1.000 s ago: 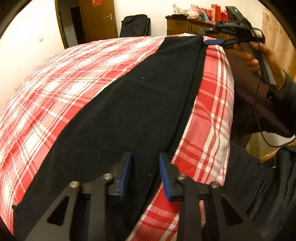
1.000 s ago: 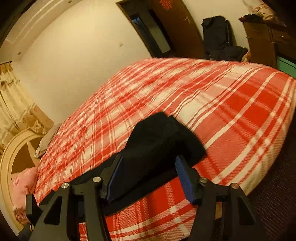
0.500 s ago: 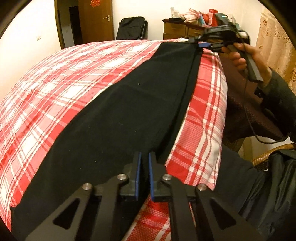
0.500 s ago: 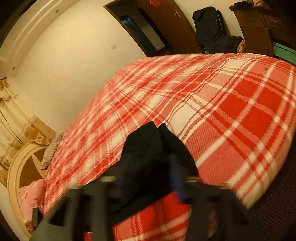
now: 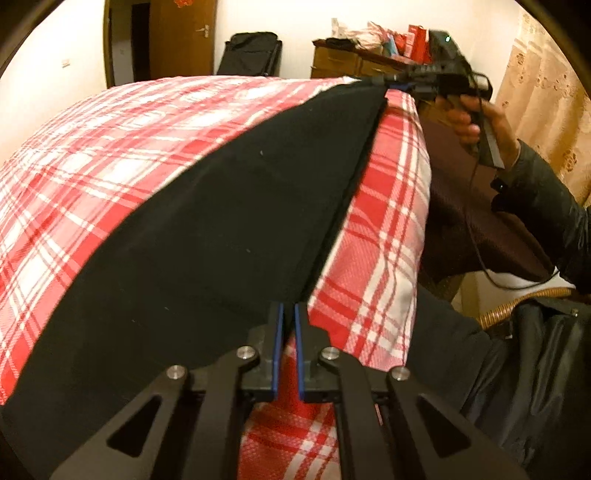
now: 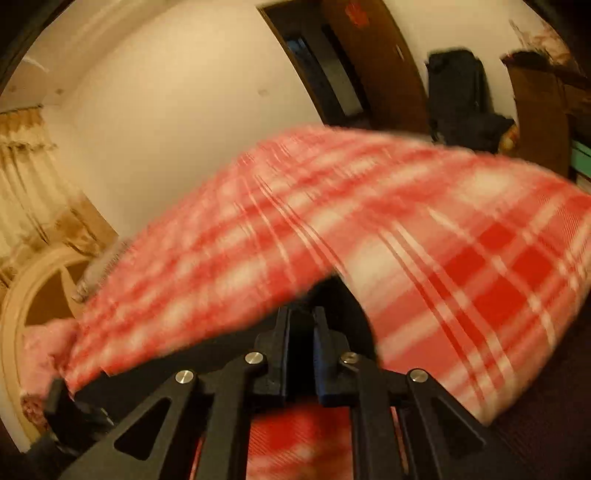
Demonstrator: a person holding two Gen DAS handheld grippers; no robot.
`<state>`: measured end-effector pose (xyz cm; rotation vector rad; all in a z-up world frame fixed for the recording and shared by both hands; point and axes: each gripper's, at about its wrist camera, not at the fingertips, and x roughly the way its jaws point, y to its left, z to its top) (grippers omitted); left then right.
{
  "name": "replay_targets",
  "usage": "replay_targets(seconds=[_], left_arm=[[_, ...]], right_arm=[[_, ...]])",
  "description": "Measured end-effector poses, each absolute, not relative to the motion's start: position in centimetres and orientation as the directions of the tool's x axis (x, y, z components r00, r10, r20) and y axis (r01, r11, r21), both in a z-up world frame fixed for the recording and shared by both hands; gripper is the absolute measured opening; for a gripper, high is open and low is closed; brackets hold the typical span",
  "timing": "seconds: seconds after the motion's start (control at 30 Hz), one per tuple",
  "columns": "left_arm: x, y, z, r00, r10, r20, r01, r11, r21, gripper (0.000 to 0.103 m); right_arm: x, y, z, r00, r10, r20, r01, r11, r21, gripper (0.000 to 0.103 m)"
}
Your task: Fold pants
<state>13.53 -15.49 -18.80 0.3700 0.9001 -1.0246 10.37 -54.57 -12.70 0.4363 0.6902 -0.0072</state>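
i can't read any text, label, brand or number from either of my wrist cameras; the only sign-like thing is a red paper ornament at the top of the brown door, cut off by the frame edge in my left view, so its character is unreadable; the same red ornament shows on the door in my right view, smeared by blur; the red packages on the wooden dresser carry nothing i can make out; the right gripper shows only a small green light, no lettering.
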Motion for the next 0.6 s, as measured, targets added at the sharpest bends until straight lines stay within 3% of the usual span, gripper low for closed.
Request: replay_targets(seconds=[0.07, 0.1, 0.13, 0.2, 0.33, 0.5, 0.6], left_arm=[[13.4, -15.6, -19.2, 0.203, -0.568, -0.798, 0.861, 0.491, -0.131, 0.006], [13.5, -15.6, -19.3, 0.200, -0.567, -0.799, 0.862, 0.490, -0.132, 0.006], [13.6, -15.6, -19.4, 0.199, -0.566, -0.800, 0.861, 0.491, -0.134, 0.006], [13.8, -15.7, -19.4, 0.197, -0.571, -0.797, 0.857, 0.495, -0.143, 0.006], [13.9, -15.9, -19.5, 0.191, -0.575, -0.795, 0.854, 0.497, -0.154, 0.006], [13.7, -16.0, -19.7, 0.182, -0.579, -0.795, 0.858, 0.488, -0.159, 0.006], [13.8, -15.7, -19.8, 0.174, -0.585, -0.793, 0.858, 0.484, -0.169, 0.006]], right_arm=[[9.7, -55.0, -13.1, 0.770, 0.134, -0.624, 0.156, 0.909, 0.388, 0.017], [9.4, -55.1, -12.9, 0.776, 0.122, -0.619, 0.163, 0.909, 0.383, 0.029], [9.0, -55.5, -12.3, 0.792, 0.091, -0.604, 0.180, 0.911, 0.372, 0.049], [8.6, -56.3, -11.0, 0.822, 0.051, -0.568, 0.202, 0.906, 0.373, 0.063], [10.9, -57.7, -9.0, 0.837, 0.066, -0.543, 0.198, 0.889, 0.413, 0.063], [16.8, -57.3, -11.1, 0.719, 0.164, -0.675, 0.184, 0.892, 0.413, 0.062], [18.9, -56.4, -12.5, 0.674, 0.189, -0.715, 0.172, 0.900, 0.400, 0.034]])
